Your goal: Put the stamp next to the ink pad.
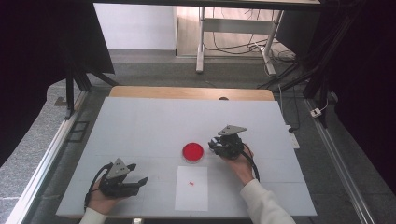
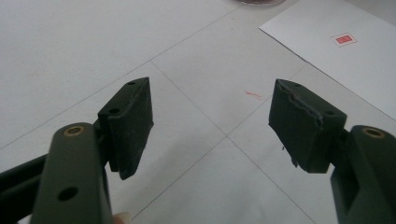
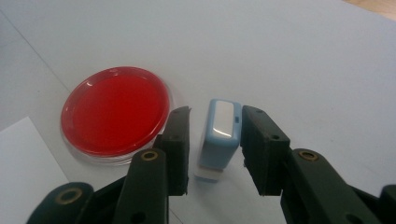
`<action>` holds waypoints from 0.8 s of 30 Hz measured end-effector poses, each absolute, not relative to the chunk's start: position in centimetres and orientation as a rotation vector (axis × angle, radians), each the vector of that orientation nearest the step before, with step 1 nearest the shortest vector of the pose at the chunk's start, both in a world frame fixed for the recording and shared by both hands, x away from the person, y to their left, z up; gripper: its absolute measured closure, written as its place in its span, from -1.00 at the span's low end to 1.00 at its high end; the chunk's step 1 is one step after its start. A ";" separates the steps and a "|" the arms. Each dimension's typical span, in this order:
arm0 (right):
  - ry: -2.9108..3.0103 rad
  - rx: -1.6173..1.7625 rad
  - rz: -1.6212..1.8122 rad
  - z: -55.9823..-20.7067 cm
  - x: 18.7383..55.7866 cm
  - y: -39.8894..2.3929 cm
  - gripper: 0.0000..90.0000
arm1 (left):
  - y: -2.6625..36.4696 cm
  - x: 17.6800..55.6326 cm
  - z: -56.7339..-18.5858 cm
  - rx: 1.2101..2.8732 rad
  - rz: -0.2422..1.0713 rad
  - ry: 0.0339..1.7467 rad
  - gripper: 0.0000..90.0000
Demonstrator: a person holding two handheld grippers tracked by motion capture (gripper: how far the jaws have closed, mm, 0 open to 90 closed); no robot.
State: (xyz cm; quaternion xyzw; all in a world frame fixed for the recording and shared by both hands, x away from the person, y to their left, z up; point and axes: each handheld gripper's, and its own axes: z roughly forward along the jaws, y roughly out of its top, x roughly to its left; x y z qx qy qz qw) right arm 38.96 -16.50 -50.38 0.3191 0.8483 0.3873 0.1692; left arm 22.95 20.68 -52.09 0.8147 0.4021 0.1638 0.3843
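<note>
The stamp [image 3: 219, 140], a small pale-blue block w/ a white top panel, stands upright on the table [image 1: 140, 126] just right of the red ink pad [image 1: 193, 152], near the table's middle. The right gripper [image 3: 215, 144] has it between its jaws. There's a gap on the left side; the right jaw looks at or very near the body, but I can't tell if it touches. So jaws are apart, not clamped yet.

Handling, as a guess: light, rigid plastic, smooth sides, so a bit slippery. Tall and narrow, so prob. easy to tip if a jaw nudges one side first. Not fragile. Best hold is across the two broad flat sides, mid-height or a bit above, w/ the pads square to the faces. The white base should stay clear of the jaws, as it's likely inked.

The left gripper [image 1: 122, 179] sits near the left front of the table, jaws wide apart, nothing between them.

Around it:
- The ink pad is a shallow round dish, open and red, close to the stamp's left side. The left jaw of the right gripper sits between the two, v. little room there, and a sideways slip could bump the dish.
- A white sheet of paper [image 1: 192, 187] lies nearer the person, in front of the pad, w/ a small red stamp mark [image 1: 191, 182] on it.
- A faint red smudge [image 2: 253, 95] shows on the table surface ahead of the left gripper.

Nothing else stands in the way betw. stamp and paper.
</note>
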 end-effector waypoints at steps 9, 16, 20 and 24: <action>2.378 0.931 1.131 -50.2 39.0 -17.0 0.22 | 20.7 22.9 -52.1 2.076 0.418 1.025 -0.32; 2.349 0.943 1.177 -49.4 38.4 -18.3 0.05 | 20.8 23.0 -52.1 2.069 0.414 1.029 -0.33; 2.330 0.927 1.211 -48.9 37.3 -19.6 -0.02 | 20.8 23.0 -52.1 2.068 0.414 1.028 -0.33; 2.312 0.909 1.228 -48.5 35.3 -21.4 -0.05 | 20.9 23.0 -52.1 2.068 0.413 1.022 -0.33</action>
